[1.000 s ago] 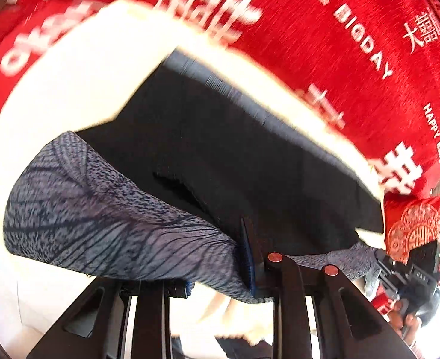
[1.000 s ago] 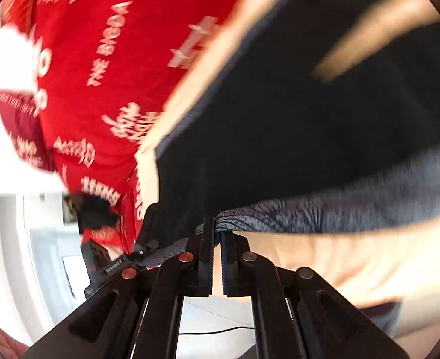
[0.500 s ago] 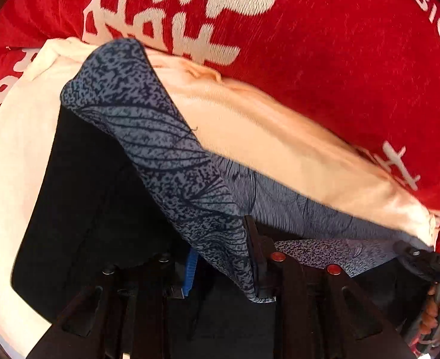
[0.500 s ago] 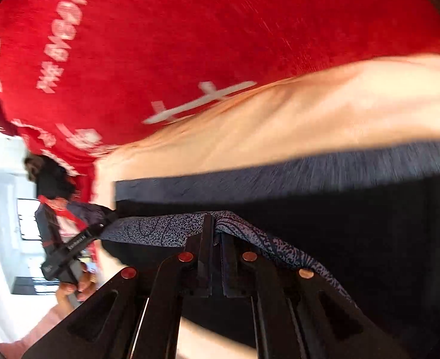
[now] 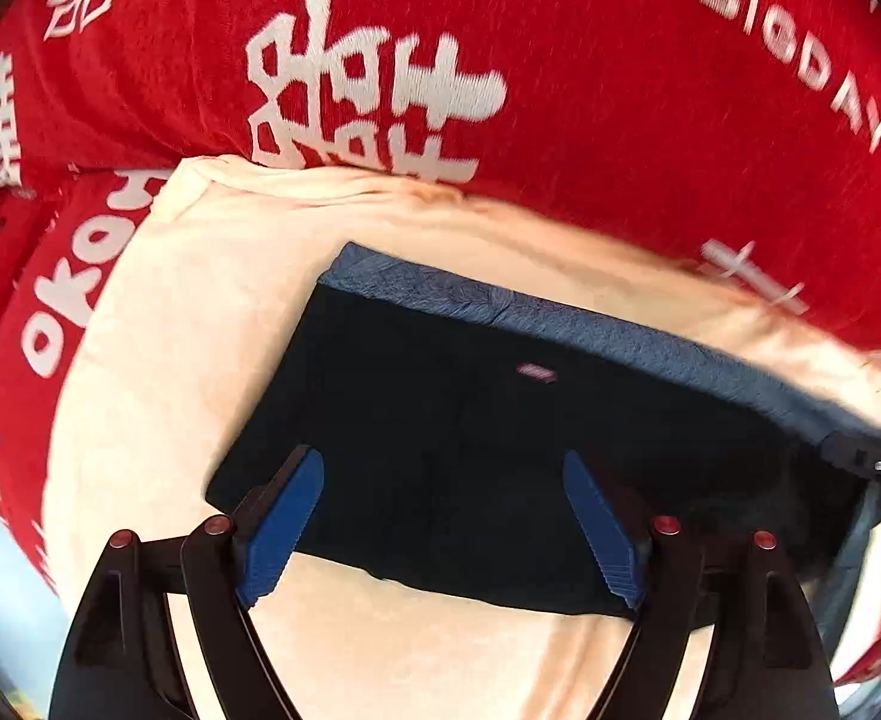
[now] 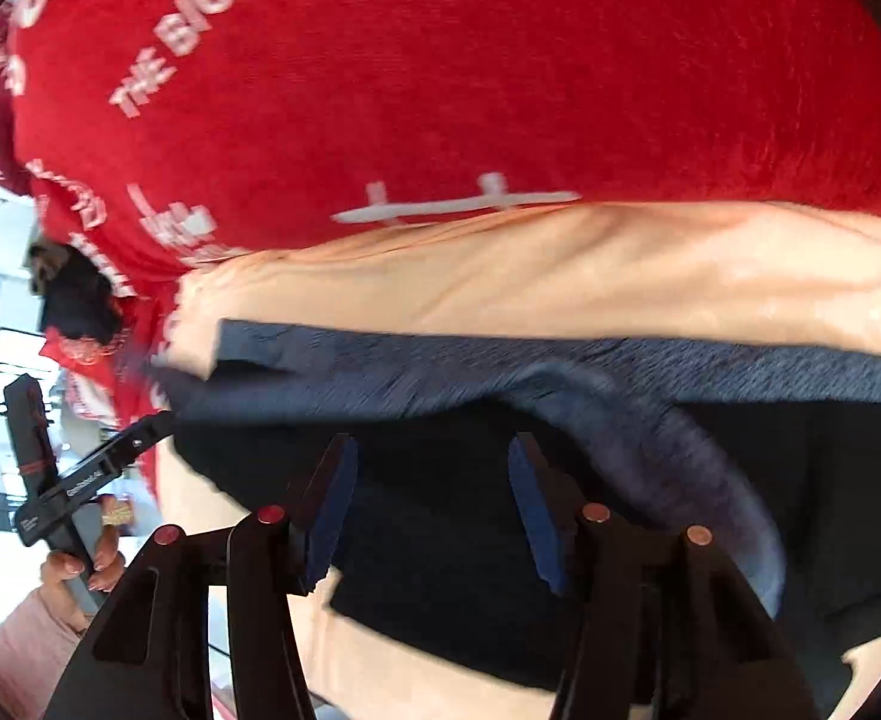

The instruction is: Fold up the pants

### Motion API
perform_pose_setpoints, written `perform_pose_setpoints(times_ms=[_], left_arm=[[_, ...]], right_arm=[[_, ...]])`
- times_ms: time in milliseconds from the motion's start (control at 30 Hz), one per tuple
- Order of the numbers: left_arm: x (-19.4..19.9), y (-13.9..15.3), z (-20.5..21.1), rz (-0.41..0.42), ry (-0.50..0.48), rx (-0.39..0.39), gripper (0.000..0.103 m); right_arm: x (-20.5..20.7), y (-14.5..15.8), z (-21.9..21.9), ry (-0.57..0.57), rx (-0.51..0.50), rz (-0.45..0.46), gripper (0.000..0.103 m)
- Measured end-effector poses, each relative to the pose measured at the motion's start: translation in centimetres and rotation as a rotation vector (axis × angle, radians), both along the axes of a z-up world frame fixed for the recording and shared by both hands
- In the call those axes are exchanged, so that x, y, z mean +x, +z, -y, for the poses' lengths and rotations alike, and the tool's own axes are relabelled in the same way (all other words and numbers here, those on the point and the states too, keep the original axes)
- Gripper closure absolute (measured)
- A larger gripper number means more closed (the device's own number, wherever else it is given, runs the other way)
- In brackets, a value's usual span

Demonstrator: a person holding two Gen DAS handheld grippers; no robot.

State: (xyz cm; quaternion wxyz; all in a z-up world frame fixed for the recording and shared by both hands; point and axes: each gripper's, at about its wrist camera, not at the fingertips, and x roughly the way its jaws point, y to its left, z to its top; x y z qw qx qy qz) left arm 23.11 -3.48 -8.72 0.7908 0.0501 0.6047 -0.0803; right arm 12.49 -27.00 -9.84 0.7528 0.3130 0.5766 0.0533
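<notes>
Red bedding (image 5: 620, 120) printed with white characters fills everything beyond both grippers, and nearer in lies a cream sheet (image 5: 200, 312) that carries the work. On that sheet sit the pants (image 5: 470, 438), folded into a dark flat block with a strip of blue-grey patterned cloth showing along the far edge. In the right wrist view that far strip (image 6: 500, 360) looks less tidy: one patterned flap curls forward and down just right of the fingers, blurred, so I cannot tell whether it has settled.

Left gripper (image 5: 440, 528) hangs over the near edge of the block, blue pads (image 5: 284, 528) spread wide with only the dark cloth seen between them and nothing pinched. Its jaws have just been opening. Right gripper (image 6: 428, 510) stands about half spread, also just opened, its pads clear of the fabric below them. The person's hand (image 6: 89, 564) on the left tool's handle shows at the far left of the right view.

By my reckoning a fold has just been laid down and let go, so the task looks well along. Next move, I'd say, calls for checking that curled flap, smoothing it flat, then gripping one end of the block if another fold is wanted.
</notes>
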Motion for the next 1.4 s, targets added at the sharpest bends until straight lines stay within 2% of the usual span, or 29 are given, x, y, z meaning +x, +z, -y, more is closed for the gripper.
perform_pose_setpoints(times_ms=[67, 100, 200, 233, 267, 333, 367, 433, 500, 533, 633, 767, 867, 967, 1100, 1267, 1400], left_arm=[[0.8, -2.5, 0.6, 0.002, 0.001, 0.054, 0.020], [1.4, -3.8, 1.0, 0.008, 0.004, 0.080, 0.020], [2.6, -7.7, 0.4, -0.024, 0.047, 0.146, 0.020], [2.6, -8.2, 0.0, -0.014, 0.064, 0.136, 0.010], [2.5, -8.2, -0.3, 0.006, 0.076, 0.137, 0.008], [2.3, -7.7, -0.6, -0.022, 0.079, 0.142, 0.008], [2.0, -7.3, -0.6, -0.030, 0.077, 0.150, 0.008], [0.9, -6.1, -0.2, -0.039, 0.050, 0.168, 0.008], [-0.7, -4.5, 1.0, -0.031, -0.002, 0.176, 0.008], [-1.6, -3.8, 1.9, -0.030, -0.031, 0.176, 0.008], [-4.3, -2.3, 5.0, -0.044, -0.112, 0.157, 0.008], [-8.8, -0.9, 11.3, -0.092, -0.239, 0.069, 0.008], [-11.8, -1.0, 16.0, -0.148, -0.339, -0.009, 0.008], [-14.9, -1.7, 20.7, -0.183, -0.455, -0.044, 0.008], [-17.8, -2.8, 25.5, -0.260, -0.540, -0.111, 0.008], [-20.8, -4.4, 30.2, -0.304, -0.668, -0.150, 0.008], [-21.5, -5.3, 31.8, -0.321, -0.713, -0.160, 0.008]], right_arm=[[1.0, -1.1, -1.5, 0.055, -0.003, -0.010, 0.047], [1.9, -2.2, -2.1, 0.081, -0.038, -0.023, 0.047], [4.5, -4.8, -1.8, 0.080, -0.074, -0.031, 0.048], [5.2, -5.5, -1.5, 0.072, -0.116, -0.041, 0.048], [5.6, -6.1, -1.0, 0.057, -0.155, -0.056, 0.048], [5.9, -6.8, 1.1, -0.010, -0.163, -0.071, 0.053], [5.4, -6.4, 2.6, -0.080, -0.159, -0.072, 0.053], [3.2, -4.9, 5.7, -0.213, -0.175, -0.074, 0.050], [0.8, -3.6, 7.4, -0.280, -0.122, -0.068, 0.050], [-1.1, -2.7, 8.0, -0.293, -0.101, -0.067, 0.050], [-6.0, -0.3, 8.4, -0.279, -0.130, -0.072, 0.050], [-12.7, 1.3, 7.8, -0.325, -0.104, -0.091, 0.047], [-17.6, 0.8, 7.7, -0.373, -0.047, -0.127, 0.046], [-21.8, 0.4, 7.4, -0.420, -0.005, -0.149, 0.046], [-26.7, -0.5, 6.6, -0.496, 0.068, -0.177, 0.046], [-33.0, -2.7, 4.1, -0.593, 0.149, -0.227, 0.047], [-36.7, -4.8, 1.5, -0.697, 0.233, -0.212, 0.047]])
